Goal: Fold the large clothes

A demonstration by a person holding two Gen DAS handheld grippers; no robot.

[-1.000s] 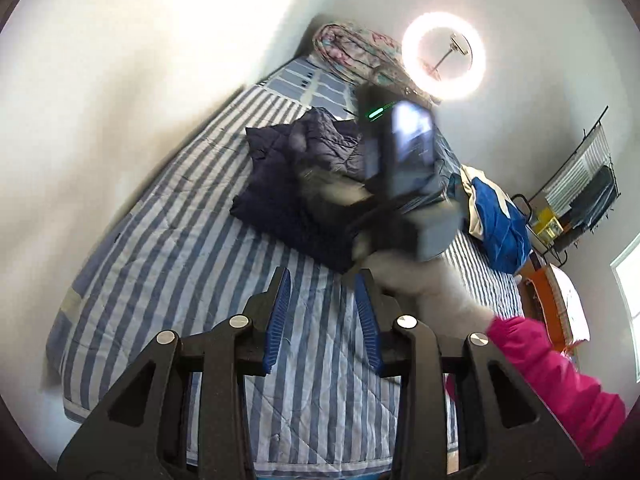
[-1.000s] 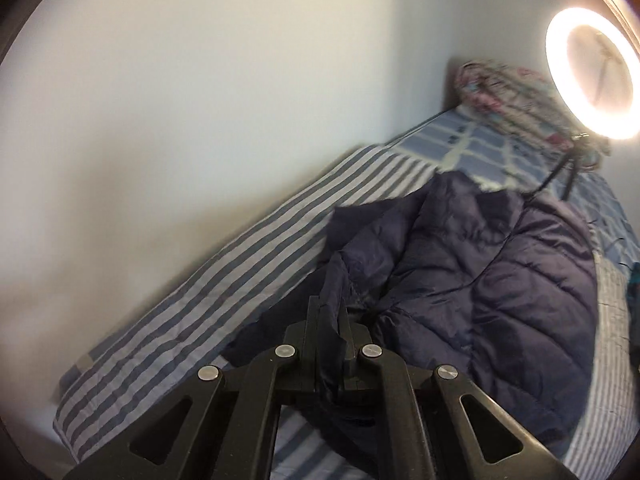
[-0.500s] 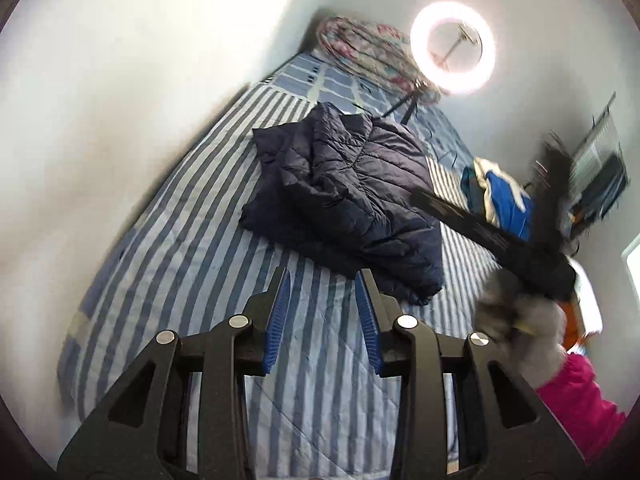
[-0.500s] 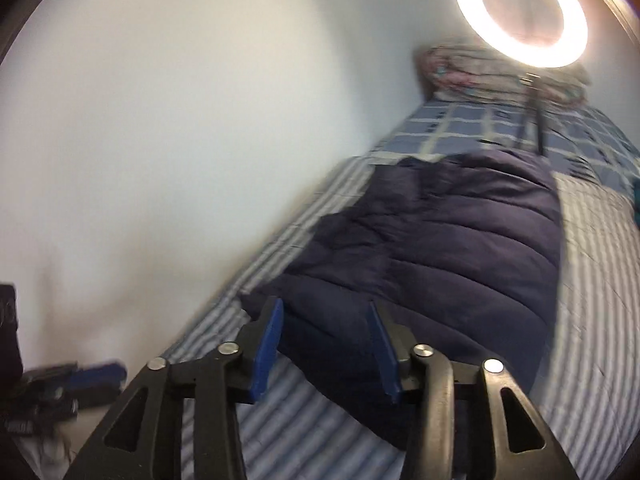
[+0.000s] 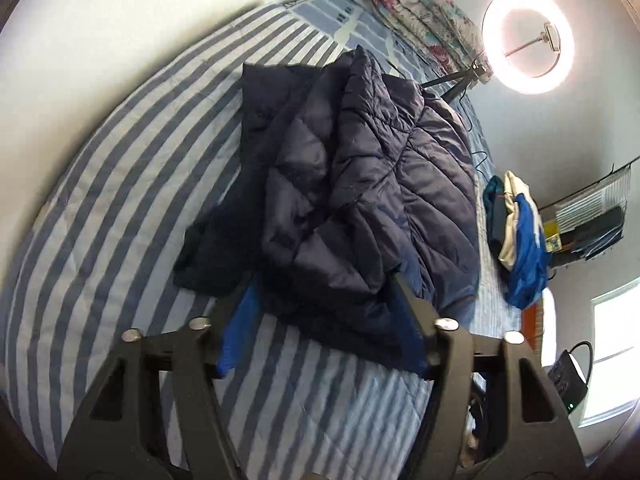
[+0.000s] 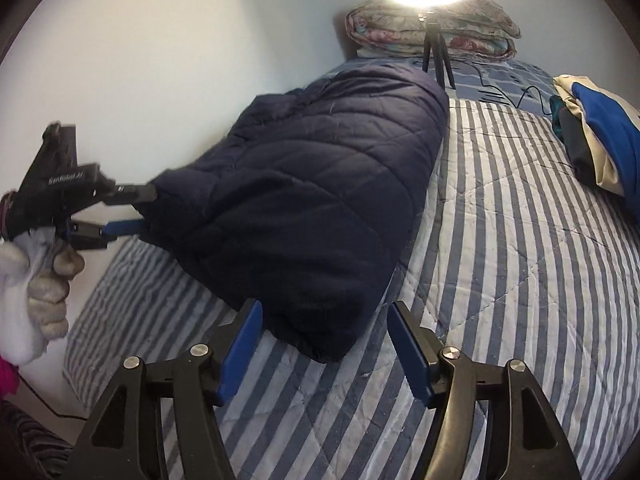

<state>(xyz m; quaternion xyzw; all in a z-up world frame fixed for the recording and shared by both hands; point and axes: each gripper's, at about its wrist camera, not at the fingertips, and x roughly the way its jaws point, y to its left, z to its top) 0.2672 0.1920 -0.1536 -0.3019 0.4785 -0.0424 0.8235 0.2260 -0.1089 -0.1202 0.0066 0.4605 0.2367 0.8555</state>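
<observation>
Mid-fold: left claw (image 6: 138,210) astride jacket (image 6: 304,184) hem, grip impossible to tell; right claw (image 6: 324,344) opening, empty. Next, clamp both corners.

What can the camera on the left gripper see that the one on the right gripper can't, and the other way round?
Only the left wrist view: a window, a hanging rack and a black box with a green light.

Only the right wrist view: the left gripper from the side, in a gloved hand, fingers either side of the jacket's edge.

Both: the navy puffer jacket, striped bedcover, ring light, folded floral quilt and a pile of blue and cream clothes.
</observation>
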